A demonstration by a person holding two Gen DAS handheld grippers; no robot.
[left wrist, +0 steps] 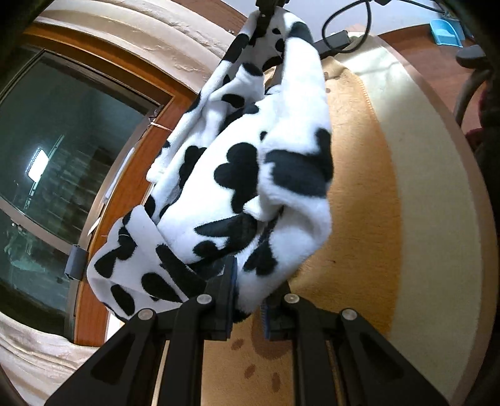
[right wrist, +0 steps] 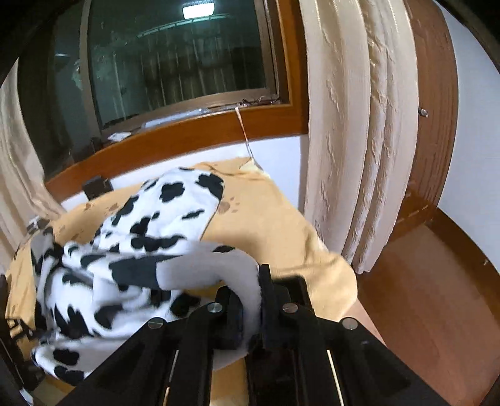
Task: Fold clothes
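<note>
A fleece garment (left wrist: 250,175) in white with black cow-like patches hangs bunched between two hand-held grippers, above a worktop (left wrist: 450,193) covered by a tan blanket (left wrist: 362,193).

The left gripper (left wrist: 248,299) is pinched on a thick fold of the garment. Its pads press into the pile from both sides. The cloth rises from there in a loose, lumpy mass toward the top of the left view, where the right gripper (left wrist: 265,9) grips another edge. Holding it at two separated points probably serves to lift the garment off the blanket and stretch it out so that it can be laid flat for folding.

In the right view, the right gripper (right wrist: 253,303) is pressed together on a rolled white edge of the garment (right wrist: 131,250), which curves like a thick tube between the pads. The picture there is blurred, so which part of the garment this is, sleeve or hem, cannot be told. The rest trails down onto the blanket (right wrist: 275,225).

The fleece looks plush, thick and soft, with fuzzy patch borders. It sags heavily and keeps no crease. The blanket is short-piled, tan with a cream border and small brown paw prints. Behind stand a dark window (right wrist: 175,56) in a glossy wooden frame and a crinkled cream curtain (right wrist: 359,140).
</note>
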